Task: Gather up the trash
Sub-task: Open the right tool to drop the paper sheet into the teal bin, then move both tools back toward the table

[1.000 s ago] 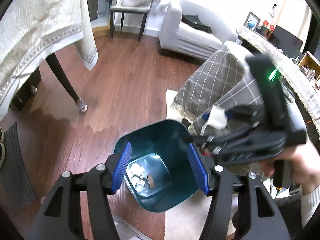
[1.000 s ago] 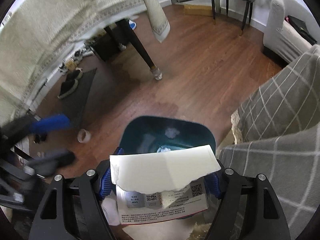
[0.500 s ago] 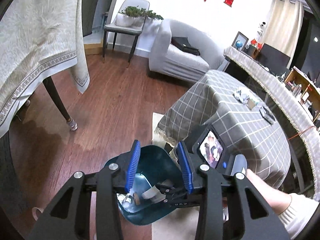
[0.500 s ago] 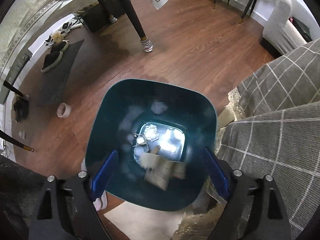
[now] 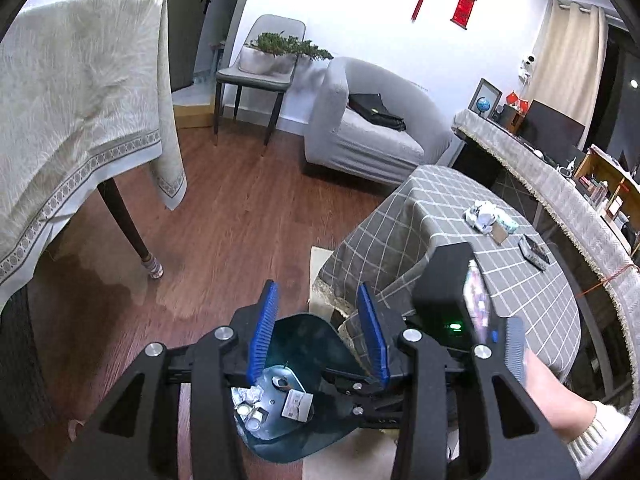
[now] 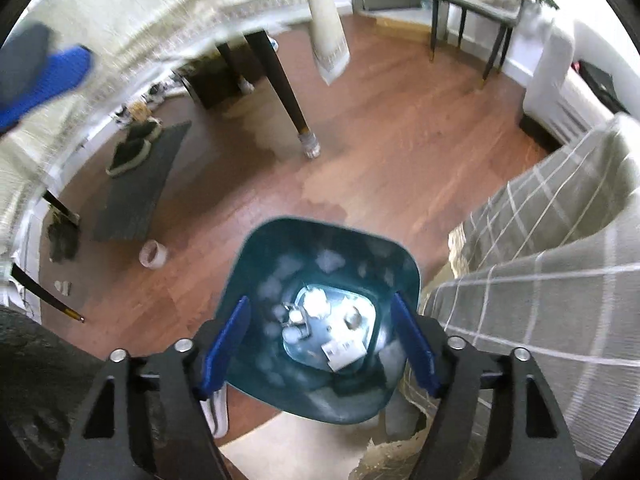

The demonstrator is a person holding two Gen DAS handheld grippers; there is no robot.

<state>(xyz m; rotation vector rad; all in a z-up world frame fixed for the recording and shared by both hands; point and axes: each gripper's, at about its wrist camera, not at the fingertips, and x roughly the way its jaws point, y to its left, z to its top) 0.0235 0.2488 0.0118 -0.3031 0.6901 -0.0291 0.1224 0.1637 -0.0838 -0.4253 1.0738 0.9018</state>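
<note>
The teal bin [image 6: 326, 320] on the floor already holds crumpled paper and a printed card [image 6: 344, 350]. More scraps [image 5: 486, 216] wait on the checked table [image 5: 520, 288], at two o'clock. The right gripper [image 6: 320, 344], its jaws just narrowing, and left gripper [image 5: 320, 336] both hang apart, empty.

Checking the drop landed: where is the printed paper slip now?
The printed paper slip lies on the floor of the teal bin, low centre in the right wrist view, right of the crumpled trash, between the open tongs.
</note>
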